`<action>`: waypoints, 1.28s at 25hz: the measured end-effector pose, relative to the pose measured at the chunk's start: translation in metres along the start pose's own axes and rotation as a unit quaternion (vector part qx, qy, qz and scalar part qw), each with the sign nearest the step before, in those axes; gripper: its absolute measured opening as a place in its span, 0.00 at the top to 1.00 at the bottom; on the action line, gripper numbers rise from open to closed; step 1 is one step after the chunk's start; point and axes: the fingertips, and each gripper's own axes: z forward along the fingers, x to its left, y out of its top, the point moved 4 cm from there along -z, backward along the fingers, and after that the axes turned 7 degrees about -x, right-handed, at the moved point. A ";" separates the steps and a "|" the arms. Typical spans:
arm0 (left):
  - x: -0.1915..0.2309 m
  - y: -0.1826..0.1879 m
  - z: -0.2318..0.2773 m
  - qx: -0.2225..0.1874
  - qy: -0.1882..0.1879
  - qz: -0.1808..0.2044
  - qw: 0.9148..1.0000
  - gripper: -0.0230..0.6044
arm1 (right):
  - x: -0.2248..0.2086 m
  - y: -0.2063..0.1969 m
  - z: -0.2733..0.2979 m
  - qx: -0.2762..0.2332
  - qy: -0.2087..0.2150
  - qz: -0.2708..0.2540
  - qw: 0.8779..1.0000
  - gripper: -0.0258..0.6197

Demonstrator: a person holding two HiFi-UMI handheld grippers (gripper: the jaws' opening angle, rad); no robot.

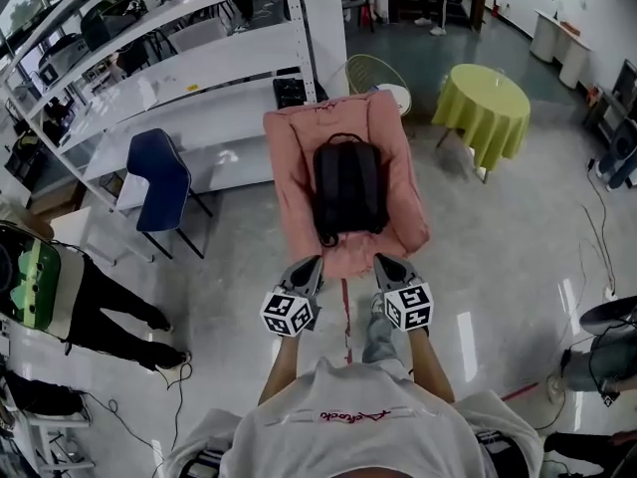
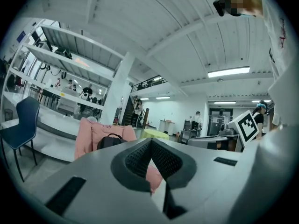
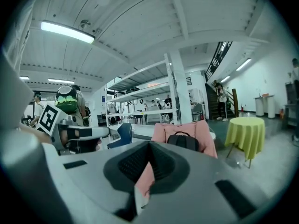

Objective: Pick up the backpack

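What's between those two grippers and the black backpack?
Only the front edge of the pink-covered chair that the backpack rests on, as the head view shows.

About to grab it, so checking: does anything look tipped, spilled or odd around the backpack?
Nothing stands out. The black backpack sits handle-up against the back of the pink chair, with nothing spilled around it.

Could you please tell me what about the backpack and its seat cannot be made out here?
- Backpack underside and shoulder straps: head view, hidden beneath its own body.
- Backpack's lower part: both gripper views, behind the left gripper and right gripper.
- Pink chair frame and legs: all views, covered by its pink cloth.
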 end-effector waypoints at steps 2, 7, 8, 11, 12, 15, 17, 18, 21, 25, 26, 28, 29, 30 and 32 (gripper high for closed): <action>0.011 0.002 0.020 0.001 0.003 0.003 1.000 0.95 | -0.014 0.003 0.018 -0.002 0.002 0.003 1.000 0.93; 0.043 0.015 0.074 -0.005 0.012 0.013 1.000 0.95 | -0.054 0.014 0.069 -0.009 0.007 0.005 1.000 0.93; 0.048 0.016 0.084 -0.006 0.014 0.014 1.000 0.95 | -0.063 0.015 0.078 -0.010 0.007 0.006 1.000 0.93; 0.062 0.018 0.113 -0.004 0.020 0.013 1.000 0.95 | -0.084 0.021 0.102 -0.010 0.011 0.010 1.000 0.93; 0.066 0.019 0.122 -0.004 0.022 0.012 1.000 0.95 | -0.090 0.023 0.110 -0.010 0.013 0.011 1.000 0.93; 0.078 0.024 0.150 -0.001 0.027 0.011 1.000 0.95 | -0.109 0.032 0.135 -0.009 0.021 0.013 1.000 0.93; 0.083 0.024 0.171 0.002 0.030 0.009 0.999 0.95 | -0.125 0.036 0.151 -0.006 0.025 0.016 1.000 0.93; 0.086 0.025 0.182 0.003 0.032 0.009 0.999 0.95 | -0.133 0.039 0.159 -0.005 0.028 0.016 0.999 0.93; 0.097 0.028 0.214 0.004 0.039 0.008 0.999 0.95 | -0.157 0.047 0.183 -0.004 0.036 0.016 0.999 0.93; 0.112 0.035 0.262 0.000 0.041 0.012 0.999 0.95 | -0.191 0.058 0.216 -0.008 0.044 0.014 0.999 0.93; 0.115 0.038 0.275 -0.002 0.040 0.014 0.999 0.95 | -0.201 0.062 0.223 -0.010 0.045 0.013 0.999 0.93; 0.120 0.041 0.299 -0.005 0.040 0.018 0.999 0.95 | -0.219 0.068 0.239 -0.013 0.047 0.012 0.999 0.93; 0.123 0.042 0.310 -0.007 0.042 0.020 0.999 0.95 | -0.228 0.071 0.246 -0.015 0.050 0.011 0.999 0.93; 0.126 0.043 0.321 -0.008 0.044 0.022 0.999 0.95 | -0.236 0.073 0.253 -0.016 0.052 0.010 0.998 0.93; 0.131 0.044 0.340 -0.009 0.047 0.026 0.999 0.95 | -0.252 0.077 0.266 -0.019 0.055 0.009 0.998 0.93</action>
